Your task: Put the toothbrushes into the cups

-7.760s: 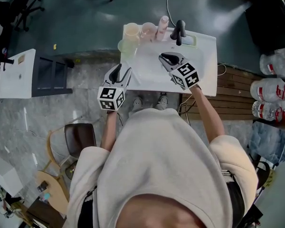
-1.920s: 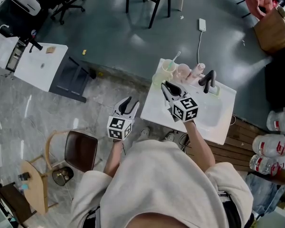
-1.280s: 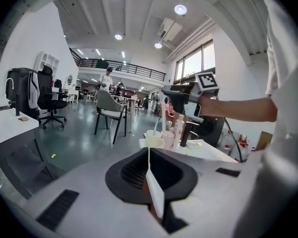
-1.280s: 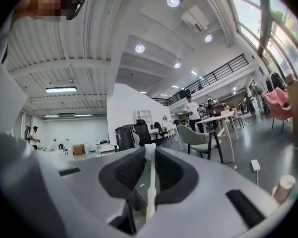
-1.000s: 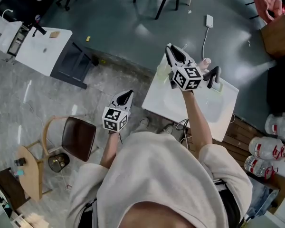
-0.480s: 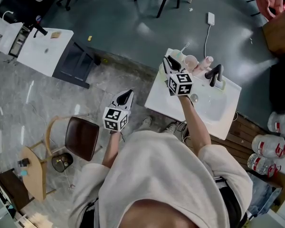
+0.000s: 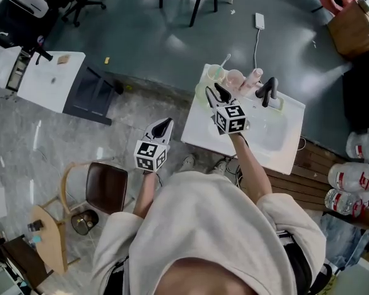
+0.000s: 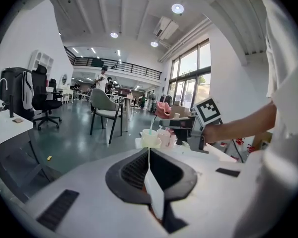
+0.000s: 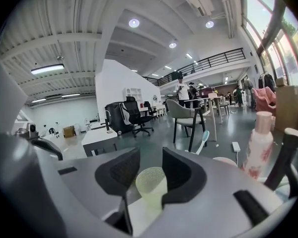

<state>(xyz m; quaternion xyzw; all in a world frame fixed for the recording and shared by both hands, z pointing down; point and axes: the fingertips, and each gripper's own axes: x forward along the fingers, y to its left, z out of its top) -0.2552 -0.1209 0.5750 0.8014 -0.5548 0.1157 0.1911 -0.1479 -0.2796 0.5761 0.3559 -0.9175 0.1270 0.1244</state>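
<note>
A white toothbrush with a teal head (image 7: 225,60) (image 9: 202,142) stands in the pale green cup (image 7: 215,73) at the back left corner of the white sink (image 7: 200,128). A pink cup (image 7: 234,77) (image 9: 227,161) stands beside it, and a yellow-green cup (image 7: 202,93) (image 9: 151,185) stands nearer. My right gripper (image 7: 217,91) (image 9: 150,155) hovers low by these cups. Its jaws are opening and the yellow-green cup shows in the gap just ahead, unpressed. My left gripper (image 7: 163,123) (image 8: 149,152) hangs off the sink's left side, shut and empty.
A pink pump bottle (image 7: 253,78) (image 9: 258,143) and a black faucet (image 7: 267,91) (image 9: 284,157) stand at the sink's back edge. A brown chair (image 7: 104,186) and a white desk (image 7: 46,78) are on the floor to the left. Water bottles (image 7: 357,165) lie at the right.
My right gripper has come down from above the cups and drawn back toward me, and its jaws have widened. The left gripper has stayed where it was.
</note>
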